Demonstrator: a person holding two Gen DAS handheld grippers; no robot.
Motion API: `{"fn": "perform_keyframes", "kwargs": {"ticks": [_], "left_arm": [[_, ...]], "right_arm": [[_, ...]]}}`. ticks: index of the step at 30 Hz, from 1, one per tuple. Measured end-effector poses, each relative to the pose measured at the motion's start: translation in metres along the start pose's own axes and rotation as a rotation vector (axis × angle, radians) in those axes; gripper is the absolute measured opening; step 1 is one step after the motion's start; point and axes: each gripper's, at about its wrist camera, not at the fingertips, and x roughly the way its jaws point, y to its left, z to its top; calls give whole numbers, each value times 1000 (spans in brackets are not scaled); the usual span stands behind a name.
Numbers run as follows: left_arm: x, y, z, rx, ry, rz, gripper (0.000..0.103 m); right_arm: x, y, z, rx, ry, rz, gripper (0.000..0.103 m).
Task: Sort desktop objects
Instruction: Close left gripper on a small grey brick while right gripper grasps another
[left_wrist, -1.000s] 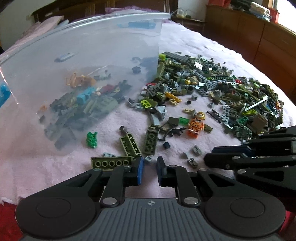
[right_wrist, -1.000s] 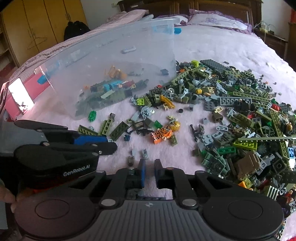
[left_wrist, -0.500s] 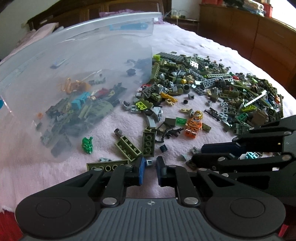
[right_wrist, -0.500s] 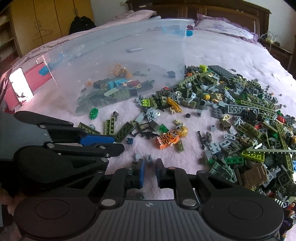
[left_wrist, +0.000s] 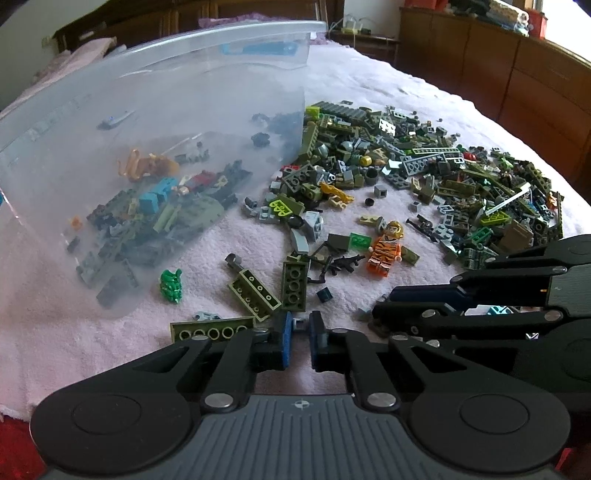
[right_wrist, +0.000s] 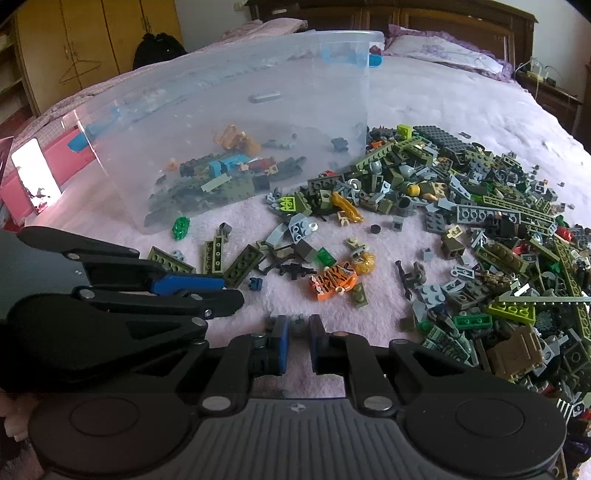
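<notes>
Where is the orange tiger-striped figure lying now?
In the left wrist view the orange tiger-striped figure lies on the pink cover right of centre, between the small black toy gun and the big brick pile.

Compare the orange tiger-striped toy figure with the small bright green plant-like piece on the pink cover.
The orange tiger-striped toy figure lies stretched out flat near the loose brick pile; the small bright green plant-like piece sits bunched by the clear plastic bin's wall. The figure is larger and striped; the green piece is one colour. Both lie outside the bin.
</notes>
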Motion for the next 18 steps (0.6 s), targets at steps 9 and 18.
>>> {"fn": "perform_keyframes", "kwargs": {"ticks": [9, 18], "left_arm": [[-21, -3, 1, -5, -35, -5, 9], [-49, -7, 12, 0, -74, 4, 9]], "right_arm": [[-15, -2, 2, 34, -47, 7, 8], [-42, -3, 10, 40, -112, 16, 8]]}}
